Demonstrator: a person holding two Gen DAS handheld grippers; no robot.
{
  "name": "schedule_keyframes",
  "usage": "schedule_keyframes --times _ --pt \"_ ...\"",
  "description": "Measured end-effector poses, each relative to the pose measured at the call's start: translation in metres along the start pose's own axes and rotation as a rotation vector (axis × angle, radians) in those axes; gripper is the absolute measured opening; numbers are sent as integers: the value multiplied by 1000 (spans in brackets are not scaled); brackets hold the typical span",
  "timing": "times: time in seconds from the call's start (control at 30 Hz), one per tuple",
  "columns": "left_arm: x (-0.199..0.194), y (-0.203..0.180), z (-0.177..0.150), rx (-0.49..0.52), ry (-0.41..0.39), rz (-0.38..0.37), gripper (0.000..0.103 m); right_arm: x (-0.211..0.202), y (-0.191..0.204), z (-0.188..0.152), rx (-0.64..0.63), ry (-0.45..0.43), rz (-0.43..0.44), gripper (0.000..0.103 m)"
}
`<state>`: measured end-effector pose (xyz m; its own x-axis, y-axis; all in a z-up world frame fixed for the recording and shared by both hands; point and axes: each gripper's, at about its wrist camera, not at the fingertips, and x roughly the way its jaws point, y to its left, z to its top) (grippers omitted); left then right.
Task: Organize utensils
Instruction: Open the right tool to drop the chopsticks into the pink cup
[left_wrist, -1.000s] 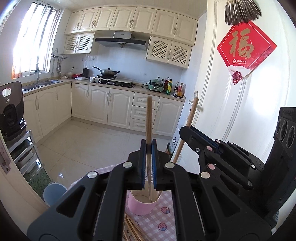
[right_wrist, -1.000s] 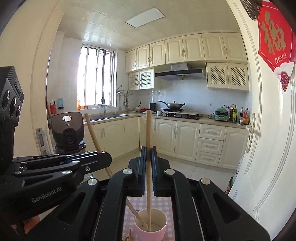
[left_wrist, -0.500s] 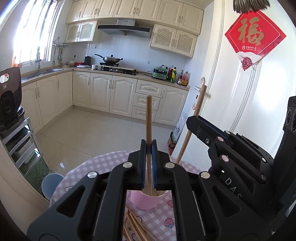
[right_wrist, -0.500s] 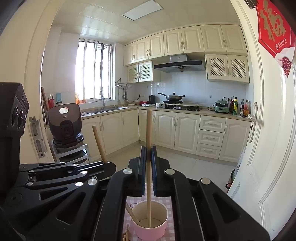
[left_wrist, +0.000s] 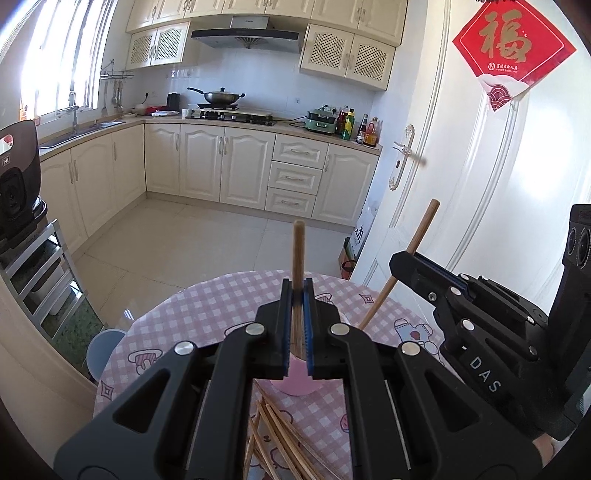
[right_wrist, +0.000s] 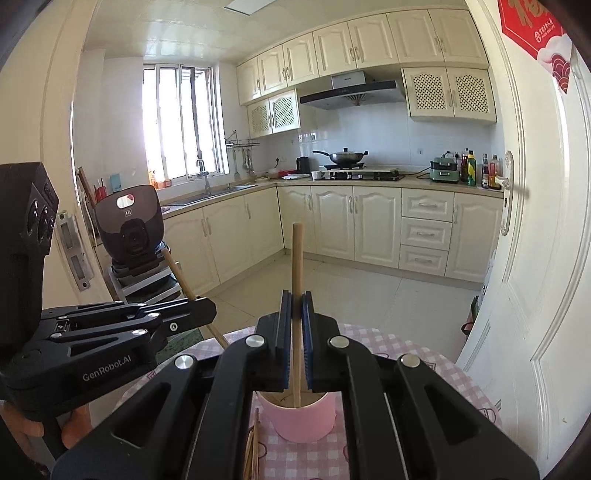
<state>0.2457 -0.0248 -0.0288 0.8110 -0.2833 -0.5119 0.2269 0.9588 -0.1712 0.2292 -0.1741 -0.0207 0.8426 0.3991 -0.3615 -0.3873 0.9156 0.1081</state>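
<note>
Gripping one wooden chopstick each, both tongs are hanging over the pink cup (right_wrist: 300, 417) on the round worktop (left_wrist: 207, 314), which is wearing a pink-and-white checked cloth.

Left tongs (left_wrist: 297, 325) are clamping their blue pads on the left chopstick (left_wrist: 297, 251), pinching it partway along its length. Its long axis is running almost straight up and down in the left wrist view, with the blunt upper end pointing at the ceiling and the lower part dropping toward the cup's mouth, though the tongs' body is hiding the tip. In the right wrist view the same stick (right_wrist: 177, 273) is appearing as a slanted line, leaning up and to the left from the left tongs (right_wrist: 207, 310).

Right tongs (right_wrist: 296, 332) are likewise squeezing the right chopstick (right_wrist: 296, 258), which is standing near vertical, upper end skyward, lower end reaching down inside the cup. From the left wrist camera that stick (left_wrist: 421, 232) is tilting up and to the right out of the right tongs (left_wrist: 399, 260), its lower length angling down toward the cup (left_wrist: 295, 384).

Loose chopsticks (left_wrist: 280, 439) are lying in a fanned heap on the cloth just on the near side of the cup, their long axes spreading along the worktop. A person's fingers (right_wrist: 33, 428) are showing under the left tool's handle.

Behind, cream kitchen cabinets (right_wrist: 369, 229) are lining the far wall.
</note>
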Motion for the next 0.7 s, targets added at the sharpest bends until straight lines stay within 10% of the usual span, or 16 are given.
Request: schedule_keyframes --times 0.27,0.47,0.7 --pt "-4 -4 -9 21 26 13 8 -2 2 -9 19 53 7 5" --pt "-13 -4 -14 6 -1 43 52 -6 7 -10 22 72 6 8" --pt "-30 -8 -19 31 -25 64 56 -18 12 -13 23 65 7 25"
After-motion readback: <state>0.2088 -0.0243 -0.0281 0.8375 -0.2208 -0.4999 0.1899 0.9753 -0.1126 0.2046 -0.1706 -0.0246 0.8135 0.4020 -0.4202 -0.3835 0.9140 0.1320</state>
